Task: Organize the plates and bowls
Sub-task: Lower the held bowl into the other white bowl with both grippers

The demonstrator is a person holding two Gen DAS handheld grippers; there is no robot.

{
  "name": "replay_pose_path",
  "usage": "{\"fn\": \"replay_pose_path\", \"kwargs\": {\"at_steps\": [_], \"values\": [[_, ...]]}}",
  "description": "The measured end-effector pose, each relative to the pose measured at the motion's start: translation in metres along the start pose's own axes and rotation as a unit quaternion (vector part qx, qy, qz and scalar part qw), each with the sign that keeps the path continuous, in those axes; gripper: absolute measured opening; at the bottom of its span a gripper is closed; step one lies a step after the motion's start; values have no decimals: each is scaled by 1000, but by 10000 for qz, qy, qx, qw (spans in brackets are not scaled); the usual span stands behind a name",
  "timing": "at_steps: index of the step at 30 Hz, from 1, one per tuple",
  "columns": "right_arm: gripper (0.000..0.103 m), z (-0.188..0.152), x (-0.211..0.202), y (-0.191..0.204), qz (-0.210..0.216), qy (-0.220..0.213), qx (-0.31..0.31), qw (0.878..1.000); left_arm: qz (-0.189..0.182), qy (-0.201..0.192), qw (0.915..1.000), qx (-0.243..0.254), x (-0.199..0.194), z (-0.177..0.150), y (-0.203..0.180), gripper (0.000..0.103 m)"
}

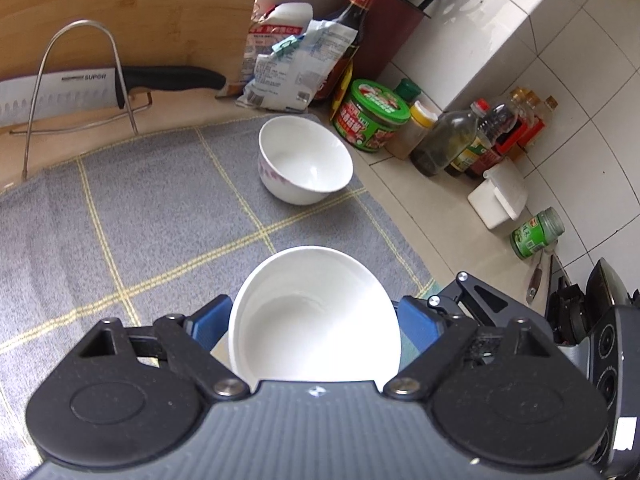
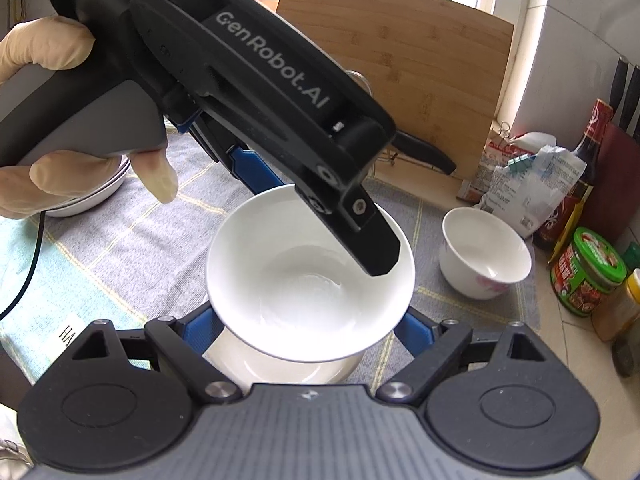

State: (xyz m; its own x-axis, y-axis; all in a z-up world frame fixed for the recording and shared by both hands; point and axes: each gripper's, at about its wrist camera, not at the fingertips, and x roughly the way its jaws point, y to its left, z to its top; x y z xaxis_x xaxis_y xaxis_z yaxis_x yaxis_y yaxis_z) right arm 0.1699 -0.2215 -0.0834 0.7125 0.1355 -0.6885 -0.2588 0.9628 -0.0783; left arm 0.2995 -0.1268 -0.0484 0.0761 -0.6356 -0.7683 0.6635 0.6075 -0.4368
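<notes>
Kitchen counter w/ a grey checked cloth [image 1: 140, 208] spread over it, a wooden cutting board [image 1: 132, 4] leaning at the back, and a knife [image 1: 120, 84] in a wire rack in front of it. Sauce bottle [image 1: 356, 12], green-lidded tub [image 1: 370, 116] and other jars stand along the tiled side. Left gripper [image 1: 312, 312] has a plain white bowl [image 1: 316, 316] between its blue pads [image 1: 208, 320]. One pad sits on each side of the bowl wall, tight against it, so it's clamped on the bowl, which tips a bit. In the right wrist view the same bowl [image 2: 304, 280] sits centre frame. Left gripper [image 2: 316, 220] comes in from upper left, held by a gloved hand [image 2: 44, 48], w/ one black finger lying over the bowl's far-right rim and the other behind the far-left rim. Right gripper [image 2: 308, 328] has its blue fingers [image 2: 414, 330] flanking the near side of that bowl, just beside its wall. Can't tell if they're pressing or free, since the rim hides the contact. Directly under the bowl is a second white dish [image 2: 288, 366], mostly hidden. Small bowl w/ pink pattern [image 2: 486, 252] stands upright on the cloth, apart to the right, and stacked plates [image 2: 92, 196] are at far left.
</notes>
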Motion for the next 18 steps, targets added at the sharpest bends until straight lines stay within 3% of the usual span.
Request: {"fn": "replay_pose_path", "kwargs": {"at_steps": [18], "values": [[93, -11, 13, 5, 181, 210, 133, 9995, 101, 288, 9995, -111, 15, -10, 8, 89]]}}
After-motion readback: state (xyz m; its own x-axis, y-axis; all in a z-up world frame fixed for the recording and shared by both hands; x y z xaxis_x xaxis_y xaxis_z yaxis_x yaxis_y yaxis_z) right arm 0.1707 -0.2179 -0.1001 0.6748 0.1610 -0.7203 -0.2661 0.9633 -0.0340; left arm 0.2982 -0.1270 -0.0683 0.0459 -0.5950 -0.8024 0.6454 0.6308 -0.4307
